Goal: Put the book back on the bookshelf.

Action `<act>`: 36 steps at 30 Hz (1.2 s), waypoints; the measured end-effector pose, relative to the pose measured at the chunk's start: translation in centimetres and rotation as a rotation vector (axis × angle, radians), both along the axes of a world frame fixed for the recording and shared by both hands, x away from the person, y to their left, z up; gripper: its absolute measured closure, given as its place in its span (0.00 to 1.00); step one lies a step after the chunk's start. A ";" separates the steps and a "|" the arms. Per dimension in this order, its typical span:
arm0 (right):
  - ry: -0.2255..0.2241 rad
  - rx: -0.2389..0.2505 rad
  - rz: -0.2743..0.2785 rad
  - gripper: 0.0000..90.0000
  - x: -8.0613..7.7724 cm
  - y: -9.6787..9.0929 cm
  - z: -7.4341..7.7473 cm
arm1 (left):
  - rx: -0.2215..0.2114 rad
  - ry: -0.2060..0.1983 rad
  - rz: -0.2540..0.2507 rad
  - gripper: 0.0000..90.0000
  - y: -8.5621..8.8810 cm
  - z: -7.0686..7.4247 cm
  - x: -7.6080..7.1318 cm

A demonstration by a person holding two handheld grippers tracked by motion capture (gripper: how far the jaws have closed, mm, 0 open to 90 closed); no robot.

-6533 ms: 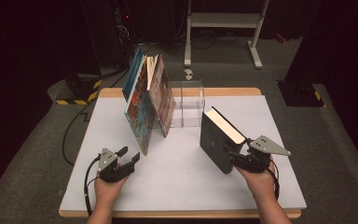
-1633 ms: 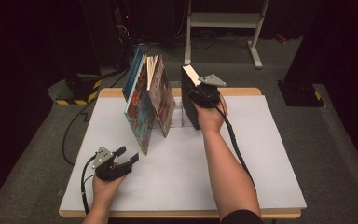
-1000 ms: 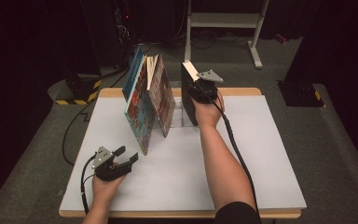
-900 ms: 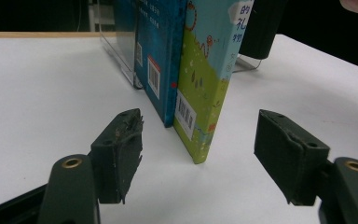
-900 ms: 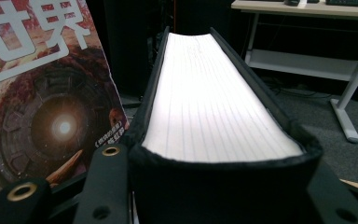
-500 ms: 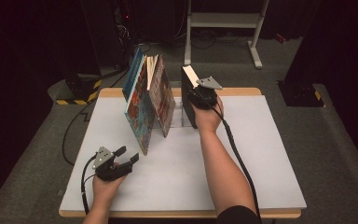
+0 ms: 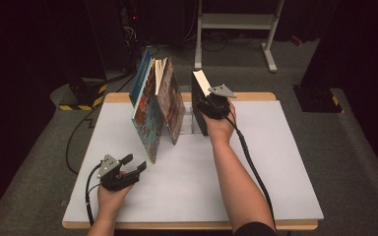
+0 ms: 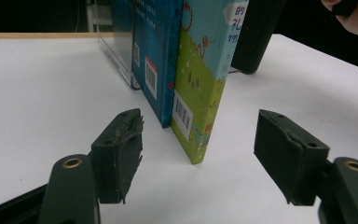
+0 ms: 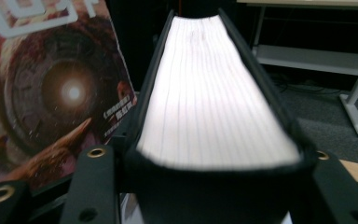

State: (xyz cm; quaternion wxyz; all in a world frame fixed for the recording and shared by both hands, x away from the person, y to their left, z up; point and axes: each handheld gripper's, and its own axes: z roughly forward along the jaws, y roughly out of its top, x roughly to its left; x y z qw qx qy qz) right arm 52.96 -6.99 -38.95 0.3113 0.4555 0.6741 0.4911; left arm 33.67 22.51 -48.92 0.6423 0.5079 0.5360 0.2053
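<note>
Your right tongs (image 7: 207,102) sit at the far side of the desk (image 7: 275,162), around the upper near edge of the thick black book (image 7: 200,98), which stands upright there just right of the leaning picture books (image 7: 155,105). In the right gripper view the black book's white page block (image 9: 214,98) runs away between the jaws, which flank its covers. The jaws have just been opening with the book between them, and you cannot tell from these views whether the pads press on it.

Your left tongs (image 7: 128,169) rest low near the front left of the desk, well apart from the books. In the left gripper view they stand released, nothing between the pads (image 8: 121,149), facing the green-covered book (image 8: 200,88) and the blue one (image 8: 156,56) beside it.
</note>
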 end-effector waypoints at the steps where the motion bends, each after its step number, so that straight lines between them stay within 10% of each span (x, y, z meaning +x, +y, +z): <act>1: 0.006 0.000 0.010 0.47 -0.2 -0.2 -0.1 | 0.003 0.001 -0.001 0.36 0.0 0.0 0.0; 19: 0.034 0.030 0.131 0.56 -2.9 -3.5 -1.4 | 0.031 0.005 -0.006 0.36 0.0 -0.2 0.0; 36: 0.038 0.016 0.086 0.58 -2.9 -2.1 -1.1 | 0.014 0.004 0.000 0.36 0.0 -0.1 0.0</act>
